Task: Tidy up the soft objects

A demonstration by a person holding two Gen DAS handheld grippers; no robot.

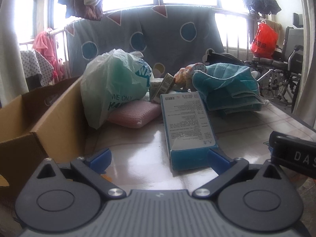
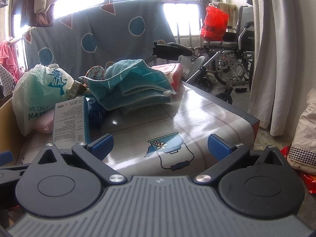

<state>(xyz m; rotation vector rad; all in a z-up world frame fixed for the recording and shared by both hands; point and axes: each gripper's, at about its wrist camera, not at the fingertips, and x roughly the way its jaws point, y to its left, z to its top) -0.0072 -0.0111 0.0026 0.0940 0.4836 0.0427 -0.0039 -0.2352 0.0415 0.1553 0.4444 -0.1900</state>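
Observation:
A folded teal towel [image 1: 229,86] lies at the table's far right; it also shows in the right wrist view [image 2: 136,85]. A pink sponge-like pad [image 1: 134,114] lies under a stuffed white and green plastic bag [image 1: 116,85], also in the right wrist view [image 2: 41,94]. A blue and white carton [image 1: 187,126] lies in front of my left gripper [image 1: 158,158], its near end beside the right finger. My left gripper is open and empty. My right gripper [image 2: 160,146] is open and empty above the bare tablecloth [image 2: 158,122]. An open cardboard box [image 1: 45,118] stands at the left.
A rolled patterned cloth [image 1: 189,71] and small packets sit behind the carton. A grey blanket [image 1: 150,37] hangs on the rail behind the table. A wheelchair [image 2: 229,59] and a red bag [image 2: 214,23] stand at the right, past the table's edge [image 2: 250,118].

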